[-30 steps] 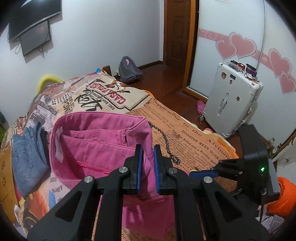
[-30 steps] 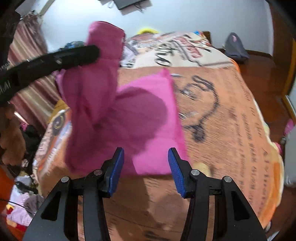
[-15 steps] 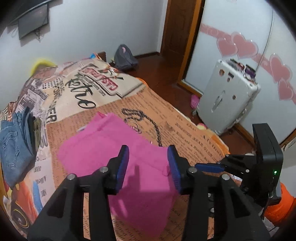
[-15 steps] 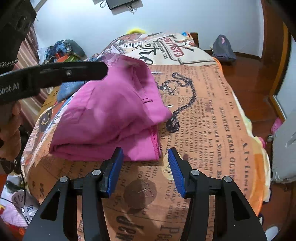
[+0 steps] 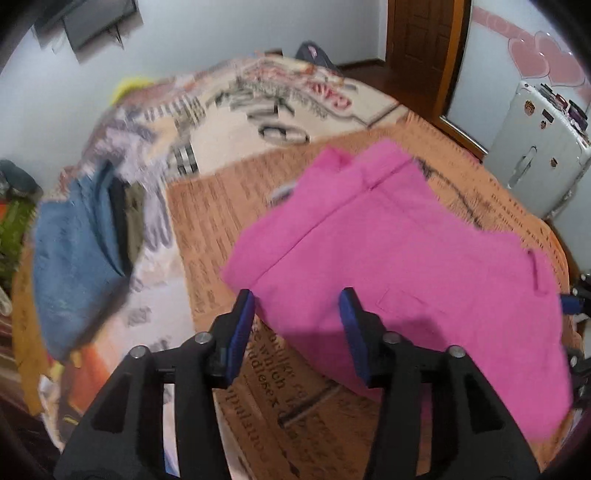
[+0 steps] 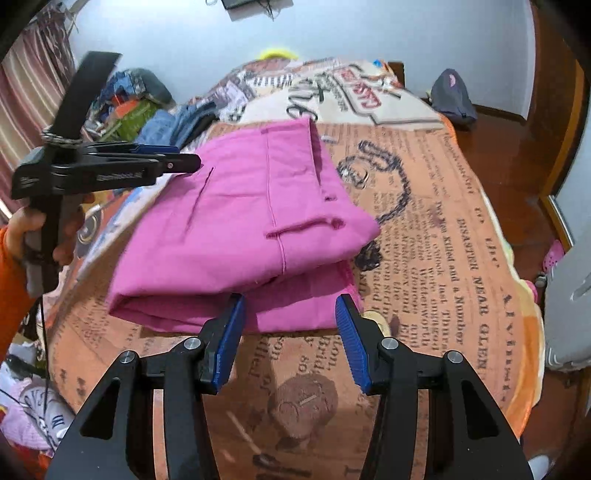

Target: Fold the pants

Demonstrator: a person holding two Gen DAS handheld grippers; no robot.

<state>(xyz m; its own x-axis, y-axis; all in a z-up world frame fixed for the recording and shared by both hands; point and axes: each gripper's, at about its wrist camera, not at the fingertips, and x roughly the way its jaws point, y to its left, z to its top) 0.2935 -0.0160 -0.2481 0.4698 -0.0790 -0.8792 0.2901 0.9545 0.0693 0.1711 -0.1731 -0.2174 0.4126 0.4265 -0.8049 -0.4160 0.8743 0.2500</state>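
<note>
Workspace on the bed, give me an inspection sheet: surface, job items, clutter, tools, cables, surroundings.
Surface: bed with newspaper-print blanket.
Job's things: pink pants folded, lying flat.
Clutter: blue jeans stacked beside; clothes pile at the far corner.
Tools: left tool open, jaws just been opening, nothing gripped; right tool open, empty.
Cables: thin cord hanging under the left tool.
Surroundings: white suitcase, wooden door, wall screen.

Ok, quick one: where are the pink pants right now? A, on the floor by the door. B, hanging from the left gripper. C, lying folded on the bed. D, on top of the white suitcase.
C: the pink pants lie folded in layers on the bed, with both the left gripper and the right gripper open and holding nothing.
</note>
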